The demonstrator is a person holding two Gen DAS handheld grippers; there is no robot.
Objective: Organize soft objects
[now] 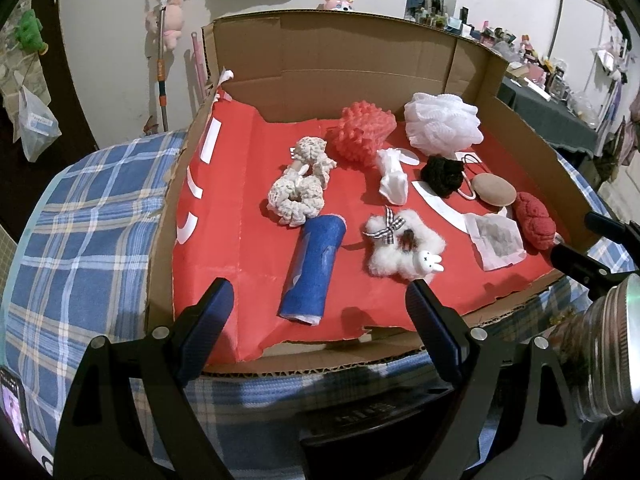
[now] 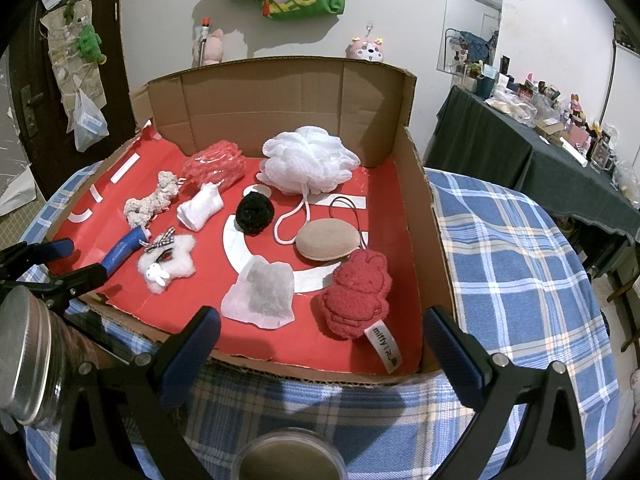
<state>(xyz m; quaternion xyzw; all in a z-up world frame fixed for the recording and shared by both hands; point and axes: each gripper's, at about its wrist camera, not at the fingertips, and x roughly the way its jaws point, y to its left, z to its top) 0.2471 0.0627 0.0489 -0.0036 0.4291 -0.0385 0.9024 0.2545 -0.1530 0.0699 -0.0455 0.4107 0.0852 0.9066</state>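
Observation:
A cardboard tray (image 1: 160, 248) (image 2: 434, 248) lined with red paper holds several soft things. Among them are a blue roll (image 1: 312, 268) (image 2: 122, 250), a fluffy white star with a bunny (image 1: 404, 246) (image 2: 168, 268), a cream crochet piece (image 1: 300, 184) (image 2: 150, 202), a white mesh pouf (image 1: 442, 120) (image 2: 308, 164), a red bunny plush (image 2: 358, 294) (image 1: 534, 220), a white sachet (image 2: 262, 294) (image 1: 496, 240) and a tan sponge (image 2: 330, 244) (image 1: 494, 189). My left gripper (image 1: 320, 312) hovers open before the blue roll. My right gripper (image 2: 322, 338) stands open at the tray's near edge, holding nothing.
A coral bumpy sponge (image 1: 362, 132), a black puff (image 1: 442, 174) and a folded white cloth (image 1: 394, 178) also lie in the tray. It rests on a blue plaid cloth (image 2: 516, 256). A cluttered dark table (image 2: 532, 152) stands at the right.

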